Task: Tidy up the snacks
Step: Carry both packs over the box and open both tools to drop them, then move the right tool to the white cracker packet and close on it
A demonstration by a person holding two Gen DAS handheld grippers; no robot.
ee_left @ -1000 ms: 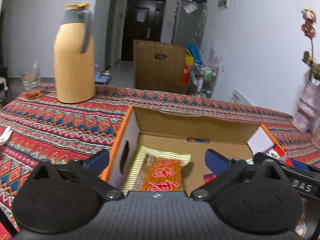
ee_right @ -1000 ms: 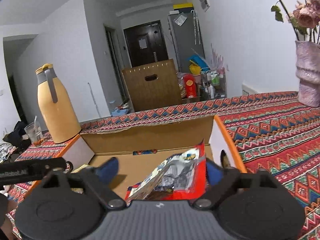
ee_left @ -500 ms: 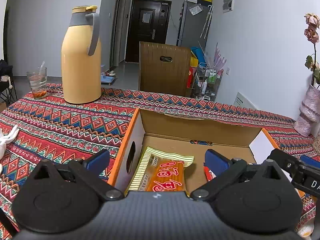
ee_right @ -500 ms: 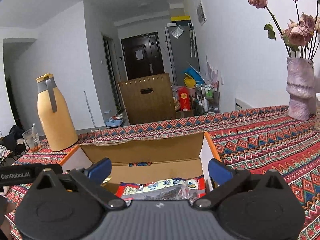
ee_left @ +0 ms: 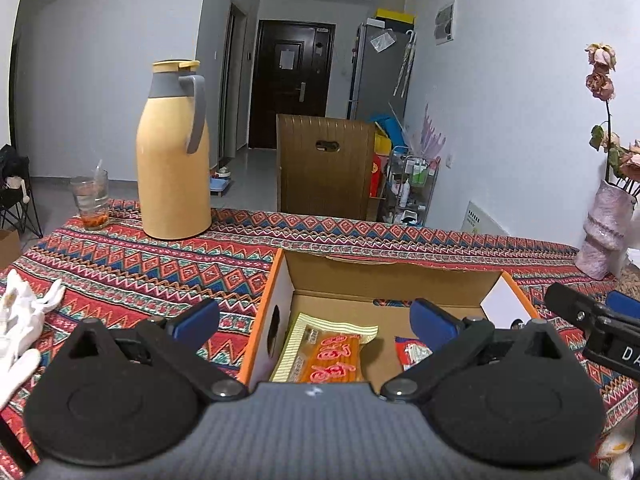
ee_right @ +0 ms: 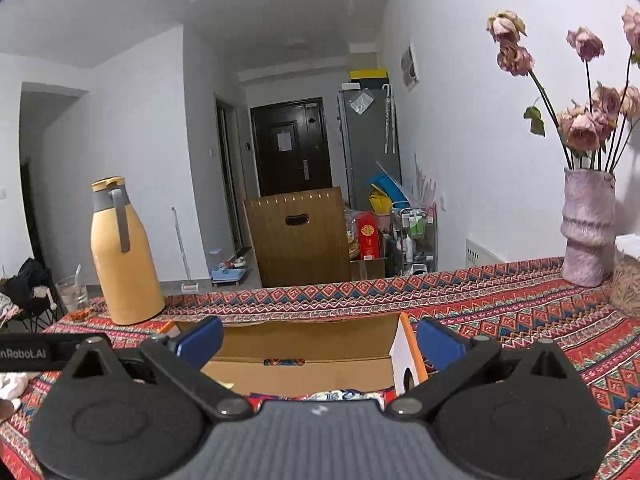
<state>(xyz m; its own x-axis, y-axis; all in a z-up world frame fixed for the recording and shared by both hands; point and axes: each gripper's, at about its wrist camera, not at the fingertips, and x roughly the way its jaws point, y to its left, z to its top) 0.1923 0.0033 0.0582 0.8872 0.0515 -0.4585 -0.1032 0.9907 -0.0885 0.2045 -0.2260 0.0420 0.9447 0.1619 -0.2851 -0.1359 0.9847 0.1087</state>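
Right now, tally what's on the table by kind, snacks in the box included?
Snack packets in the cardboard box: 2, an orange and yellow packet and a red and white packet
Cardboard box: 1
Yellow thermos jug: 1
Drinking glass: 1
Vase of dried roses: 1
Total: 6

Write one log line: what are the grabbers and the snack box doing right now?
left gripper: jaws open, empty | right gripper: jaws open, empty | cardboard box: holds yellow snack pack and red snack pack
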